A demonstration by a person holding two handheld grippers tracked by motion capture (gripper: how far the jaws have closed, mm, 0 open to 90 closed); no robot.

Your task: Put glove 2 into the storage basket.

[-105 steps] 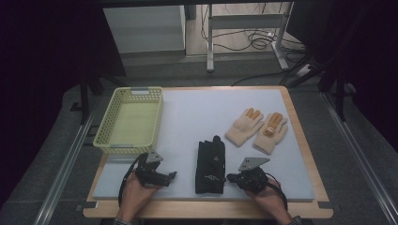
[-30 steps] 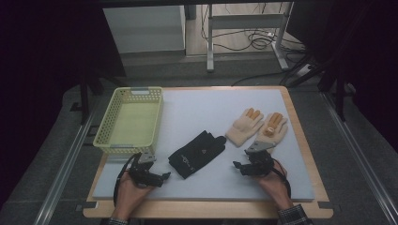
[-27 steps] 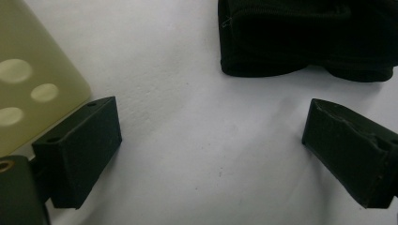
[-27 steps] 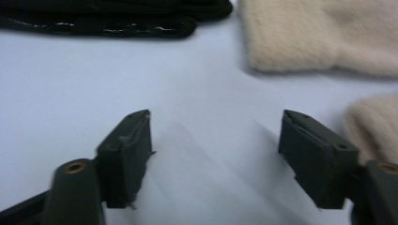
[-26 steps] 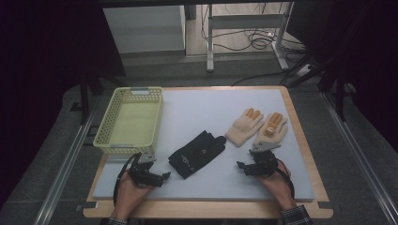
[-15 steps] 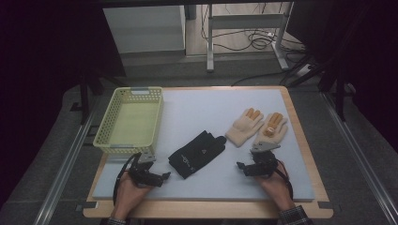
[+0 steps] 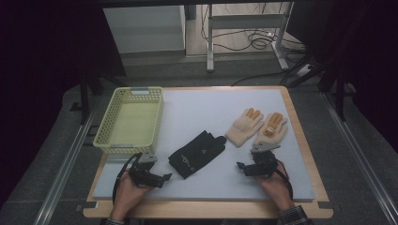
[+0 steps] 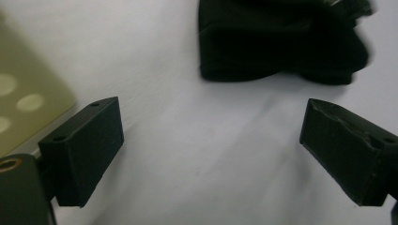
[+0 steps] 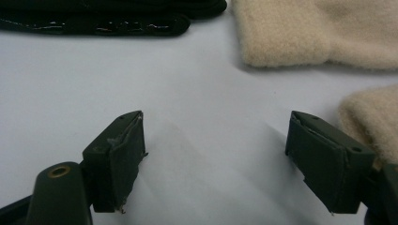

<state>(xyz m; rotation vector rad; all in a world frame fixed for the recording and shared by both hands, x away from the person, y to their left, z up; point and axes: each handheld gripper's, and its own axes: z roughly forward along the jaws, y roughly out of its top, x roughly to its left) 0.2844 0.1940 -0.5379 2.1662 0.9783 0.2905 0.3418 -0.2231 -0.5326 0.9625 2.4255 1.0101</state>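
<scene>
My left gripper (image 7: pixel 155 176) rests low over the white mat of the table (image 7: pixel 197 117), its fingers (image 8: pixel 82 150) spread wide with nothing between them but bare mat. Just ahead of those fingers, and a little toward the right-hand one, lies the black glove (image 8: pixel 277 42); its near edge stays apart from both fingertips, with a strip of mat in between. From above, that black glove (image 7: pixel 197 152) lies slantwise between my two grippers, closer to the left one. Beside my left-hand finger, off to its outer side, the wall of the yellow basket (image 8: pixel 28 93) comes in; from above, the yellow basket (image 7: pixel 129 119) stands just beyond my left gripper, near but not touching.

My right gripper (image 7: pixel 248 168) also sits low over the mat, its fingers (image 9: pixel 117 157) wide apart and holding nothing. Ahead of them and toward the right-hand finger lies one cream glove (image 9: pixel 319 33), its cuff turned my way. The second cream glove (image 9: pixel 368 119) lies right next to my right-hand finger; I cannot tell whether cloth and finger touch. Beyond my left-hand finger on this side, the edge of the black glove (image 9: pixel 108 18) shows, well apart from the fingertip. From above, the two cream gloves (image 7: pixel 256 125) lie side by side just beyond my right gripper.
</scene>
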